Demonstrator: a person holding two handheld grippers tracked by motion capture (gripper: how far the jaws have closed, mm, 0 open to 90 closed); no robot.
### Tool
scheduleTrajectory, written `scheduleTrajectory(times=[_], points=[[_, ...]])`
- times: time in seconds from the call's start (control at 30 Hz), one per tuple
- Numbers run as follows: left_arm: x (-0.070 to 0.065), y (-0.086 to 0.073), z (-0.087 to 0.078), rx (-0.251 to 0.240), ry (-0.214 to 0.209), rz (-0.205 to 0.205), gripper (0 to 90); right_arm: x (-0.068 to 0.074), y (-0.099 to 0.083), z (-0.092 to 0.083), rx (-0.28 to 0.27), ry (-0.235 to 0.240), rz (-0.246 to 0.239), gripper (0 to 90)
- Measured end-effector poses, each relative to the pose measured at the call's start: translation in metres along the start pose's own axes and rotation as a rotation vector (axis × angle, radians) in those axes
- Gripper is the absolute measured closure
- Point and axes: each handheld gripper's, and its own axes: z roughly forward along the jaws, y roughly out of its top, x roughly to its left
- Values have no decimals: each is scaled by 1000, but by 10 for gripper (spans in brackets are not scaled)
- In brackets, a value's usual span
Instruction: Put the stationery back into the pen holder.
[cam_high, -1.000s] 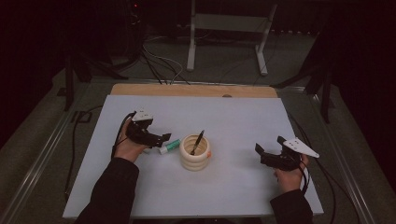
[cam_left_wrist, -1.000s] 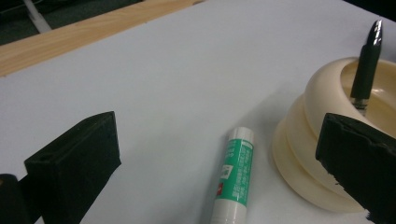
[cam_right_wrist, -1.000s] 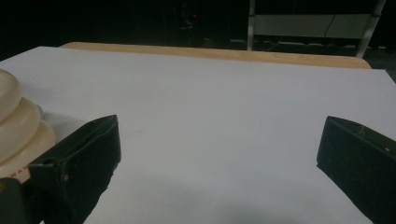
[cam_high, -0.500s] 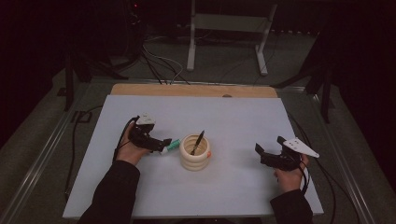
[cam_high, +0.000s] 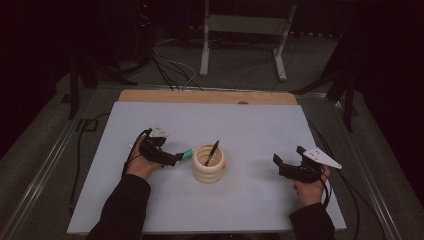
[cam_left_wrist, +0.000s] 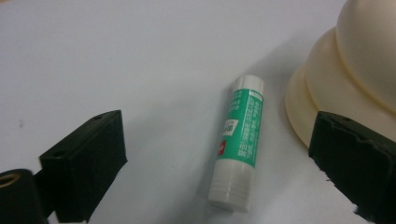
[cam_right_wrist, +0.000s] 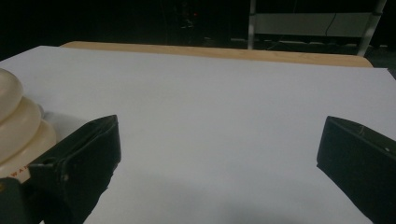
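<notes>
1. Left claw (cam_high: 175, 159) is sitting low over the white surface (cam_high: 260, 125), left of the cup (cam_high: 209, 164), pointing right at it.
2. Its jaws are standing wide but have just been closing a little. The glue stick (cam_left_wrist: 237, 145) is lying between them, touching neither pad.
3. Glue stick is lying flat on the surface, just beside the cup's left side, with a small gap showing in the left gripper view. Its ridged white cap is at the near end there.
4. Cup is ribbed and cream, standing upright mid-surface with a black pen (cam_high: 211, 152) leaning inside.
5. Right claw (cam_high: 278, 162) is resting at the right, well apart from the cup, jaws spread with nothing between them.
</notes>
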Motion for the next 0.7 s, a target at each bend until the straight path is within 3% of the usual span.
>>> scheduleTrajectory(times=[0.47, 0.7], points=[[-1, -5, 7, 39, -28, 3, 165, 0, 0, 0, 0, 2, 2, 0], [-7, -7, 11, 80, -12, 45, 210, 0, 0, 0, 1, 3, 1, 0]])
